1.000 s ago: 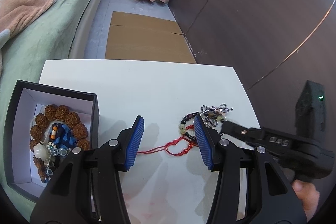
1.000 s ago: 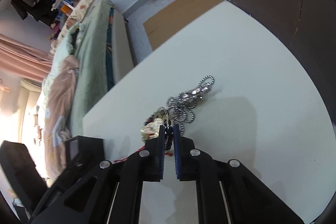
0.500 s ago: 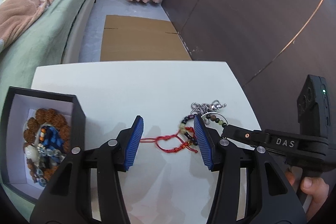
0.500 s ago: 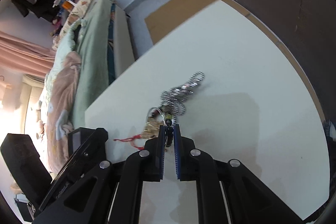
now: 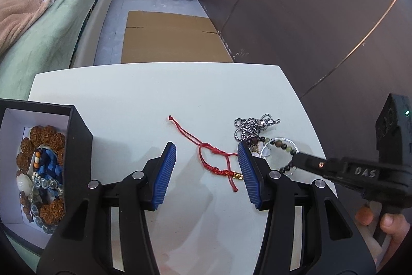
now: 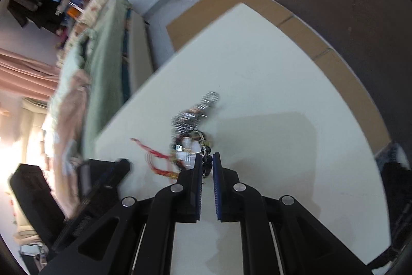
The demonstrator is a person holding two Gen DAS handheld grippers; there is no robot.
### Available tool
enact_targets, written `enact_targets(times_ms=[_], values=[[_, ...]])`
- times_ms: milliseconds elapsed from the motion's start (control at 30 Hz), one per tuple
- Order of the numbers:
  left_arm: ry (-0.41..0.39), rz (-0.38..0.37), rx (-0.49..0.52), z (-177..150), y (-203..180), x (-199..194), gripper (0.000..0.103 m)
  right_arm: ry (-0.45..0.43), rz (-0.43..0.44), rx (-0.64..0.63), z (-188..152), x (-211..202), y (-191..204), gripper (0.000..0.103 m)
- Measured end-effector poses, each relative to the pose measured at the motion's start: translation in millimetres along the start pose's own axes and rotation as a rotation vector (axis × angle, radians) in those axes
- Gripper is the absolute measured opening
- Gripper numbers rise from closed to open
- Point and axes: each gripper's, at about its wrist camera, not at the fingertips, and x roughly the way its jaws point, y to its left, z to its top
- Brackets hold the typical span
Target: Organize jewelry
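- Three loose pieces lie close together on the tabletop [image 5: 159, 94], well apart from the box [image 5: 77, 135] at its left.
- Left gripper [image 5: 206, 172]: jaws wide open, empty, straddling the red cord [image 5: 213, 159].
- Right gripper [image 6: 206, 164]: jaws closed on the bead bracelet [image 5: 280, 146].
- Risk: the chain [image 5: 251, 125] touches the bracelet; lifting could snag and drag it.

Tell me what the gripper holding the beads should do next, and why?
Probably lift a little. The right hand-held gripper is shut on the beaded bracelet, which lies touching the silver chain and red cord bracelet. A small lift would show whether they're tangled before heading to the black box.
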Motion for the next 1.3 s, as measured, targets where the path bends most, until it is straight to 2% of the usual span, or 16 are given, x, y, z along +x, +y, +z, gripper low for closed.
enact_targets(times_ms=[167, 267, 333, 400, 433, 467, 500, 567, 633, 800, 833, 867, 933, 1300], values=[[0.001, -0.003, 0.001, -0.1, -1.6, 1.2, 0.051, 0.016, -0.011, -0.007, -0.3, 2.6, -3.4, 0.012], [0.005, -0.002, 0.005, -1.2, -4.5, 3.6, 0.051, 0.013, 0.013, 0.004, 0.8, 3.4, -4.3, 0.013], [0.004, -0.002, 0.005, -1.4, -4.8, 3.9, 0.051, 0.012, -0.006, -0.009, 3.0, 4.8, -1.8, 0.014], [0.003, -0.002, 0.004, -1.8, -4.7, 3.9, 0.051, -0.001, -0.053, -0.034, 3.0, 6.1, 2.6, 0.031], [0.004, -0.001, 0.004, -1.7, -4.6, 4.1, 0.051, -0.014, -0.064, -0.047, 2.8, 5.4, 5.0, 0.051], [0.004, -0.002, 0.003, -2.0, -4.6, 4.0, 0.051, -0.023, -0.065, -0.06, 2.8, 4.4, 7.5, 0.054], [0.004, -0.002, 0.003, -1.8, -4.2, 3.9, 0.051, -0.023, -0.068, -0.076, 2.6, 4.7, 10.3, 0.052], [0.003, -0.004, 0.0, -1.6, -3.0, 2.6, 0.051, -0.006, -0.069, -0.083, 1.9, 7.3, 11.2, 0.036], [0.001, -0.005, -0.001, -0.9, -2.7, 1.3, 0.051, 0.006, -0.074, -0.095, 0.1, 8.8, 10.9, 0.029], [-0.005, -0.005, -0.009, 1.4, 1.2, -2.0, 0.051, 0.02, -0.117, -0.202, -6.5, 12.0, 27.5, 0.031], [-0.006, -0.005, -0.011, 1.4, 1.8, -2.7, 0.051, 0.018, -0.123, -0.215, -7.2, 12.6, 29.8, 0.045], [-0.007, -0.005, -0.014, 1.4, 2.9, -4.0, 0.051, 0.004, -0.133, -0.24, -8.5, 10.6, 33.7, 0.068], [-0.01, -0.005, -0.017, 1.4, 4.1, -5.6, 0.051, -0.027, -0.152, -0.299, -10.9, 4.6, 41.7, 0.083], [-0.015, -0.01, -0.035, 5.7, 12.6, -11.0, 0.051, 0.036, -0.258, -0.639, -29.5, 25.8, 66.2, 0.084]])
